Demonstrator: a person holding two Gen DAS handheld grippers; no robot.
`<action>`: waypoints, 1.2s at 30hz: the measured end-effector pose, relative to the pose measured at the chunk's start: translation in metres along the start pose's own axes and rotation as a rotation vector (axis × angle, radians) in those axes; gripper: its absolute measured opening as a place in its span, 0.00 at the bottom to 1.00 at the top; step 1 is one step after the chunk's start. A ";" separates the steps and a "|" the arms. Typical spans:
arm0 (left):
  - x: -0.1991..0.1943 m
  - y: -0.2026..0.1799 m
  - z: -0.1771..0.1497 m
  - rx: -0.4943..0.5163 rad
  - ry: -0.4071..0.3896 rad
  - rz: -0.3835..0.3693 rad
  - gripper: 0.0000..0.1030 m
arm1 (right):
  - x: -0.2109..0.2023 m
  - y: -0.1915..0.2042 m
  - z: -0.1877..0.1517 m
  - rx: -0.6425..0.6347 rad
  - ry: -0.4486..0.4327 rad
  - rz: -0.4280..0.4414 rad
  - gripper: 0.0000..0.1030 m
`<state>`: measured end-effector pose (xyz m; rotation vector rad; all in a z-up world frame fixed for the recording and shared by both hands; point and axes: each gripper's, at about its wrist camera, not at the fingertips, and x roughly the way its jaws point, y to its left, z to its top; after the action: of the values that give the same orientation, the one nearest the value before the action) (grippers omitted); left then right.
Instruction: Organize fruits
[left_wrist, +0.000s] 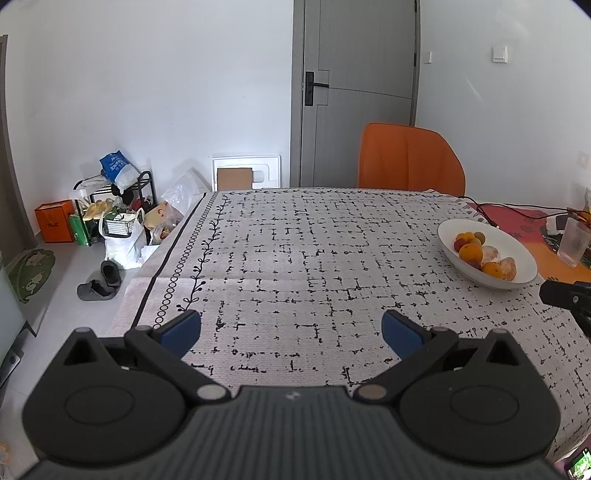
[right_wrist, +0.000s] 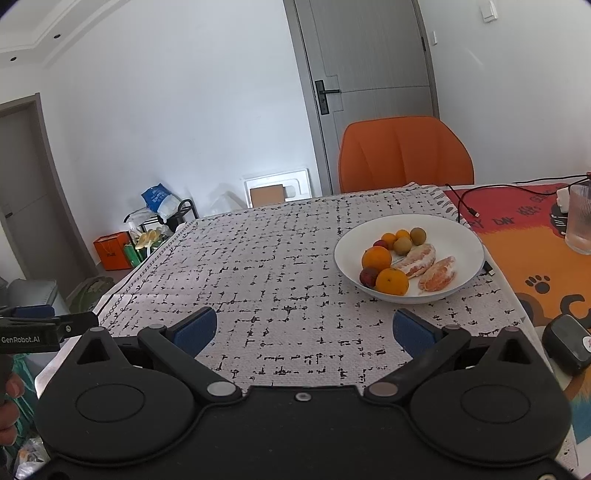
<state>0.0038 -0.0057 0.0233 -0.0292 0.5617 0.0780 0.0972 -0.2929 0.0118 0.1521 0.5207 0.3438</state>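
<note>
Bowl: a white bowl (right_wrist: 454, 236) is sitting on the tabletop (right_wrist: 280, 266), ahead of the right gripper's (right_wrist: 306, 327) fingers and slightly to their right; in the left wrist view the same bowl (left_wrist: 517, 247) is lying well off to the right of the left gripper's (left_wrist: 291, 331) fingers.
Bowl contents: two oranges (right_wrist: 376, 257), two peeled citrus pieces (right_wrist: 417, 260), two dark red fruits (right_wrist: 368, 276), two small orange fruits (right_wrist: 388, 237) and two brownish-green round ones (right_wrist: 418, 235) are all lying together inside it.
Glass: a ribbed clear glass (right_wrist: 580, 218) is standing far right of the right fingers, beyond the bowl, on an orange and red mat (right_wrist: 524, 236); what it is holding cannot be told.
Left fingers: the blue pads (left_wrist: 184, 329) are standing wide apart, gripping nothing, hanging over bare patterned cloth.
Right fingers: the blue pads (right_wrist: 195, 329) are spread wide too, holding nothing and touching nothing, with the bowl just beyond their tips.
Beyond the tabletop: an orange chair (right_wrist: 406, 155) is standing at the far edge, straight ahead of the right fingers.
</note>
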 end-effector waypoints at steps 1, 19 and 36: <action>0.000 0.000 0.000 -0.001 0.000 0.001 1.00 | 0.000 0.000 0.000 0.001 0.000 0.000 1.00; -0.002 0.003 0.000 -0.008 -0.002 -0.004 1.00 | 0.000 0.004 -0.002 0.002 0.008 0.002 1.00; 0.000 0.003 -0.001 -0.012 0.009 -0.009 1.00 | 0.000 0.004 -0.003 0.002 0.012 0.003 1.00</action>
<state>0.0031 -0.0028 0.0224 -0.0441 0.5703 0.0726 0.0949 -0.2886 0.0103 0.1531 0.5330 0.3472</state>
